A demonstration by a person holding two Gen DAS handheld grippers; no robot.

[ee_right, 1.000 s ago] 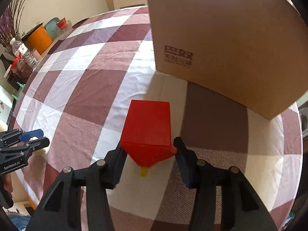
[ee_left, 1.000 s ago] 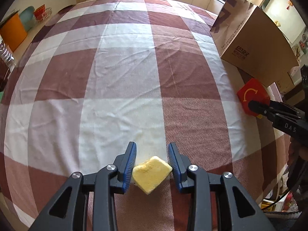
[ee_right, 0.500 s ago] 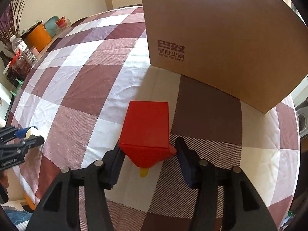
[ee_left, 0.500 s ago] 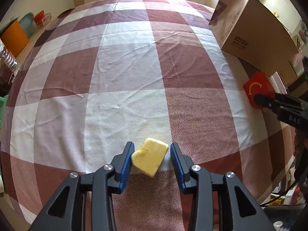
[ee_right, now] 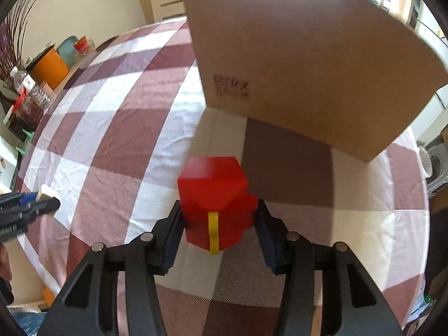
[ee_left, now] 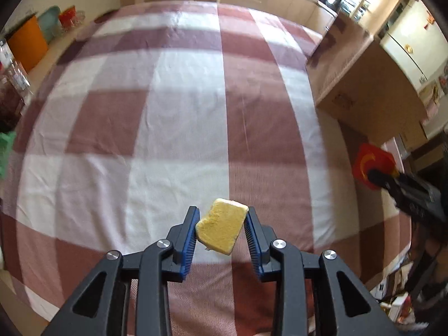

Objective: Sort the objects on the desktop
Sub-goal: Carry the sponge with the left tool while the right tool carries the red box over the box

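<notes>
A yellow sponge sits between the blue pads of my left gripper, a little above the checked tablecloth. The jaws are closing, and both pads press on it. My right gripper holds a red hexagonal box with a yellow strip on its near face, tilted and lifted off the cloth. Its jaws are closing too, with the pads against the box's sides. In the left wrist view the red box shows at the right edge. In the right wrist view the left gripper is at the far left.
A large cardboard box stands on the table just beyond the red box, and in the left wrist view the cardboard box is at the right. An orange container, cups and bottles line a side shelf on the left. Kitchen cabinets lie beyond the table.
Both grippers have risen. The sponge has come off the cloth between the left pads. The red box has lifted and tipped, and now shows its yellow-striped face.
</notes>
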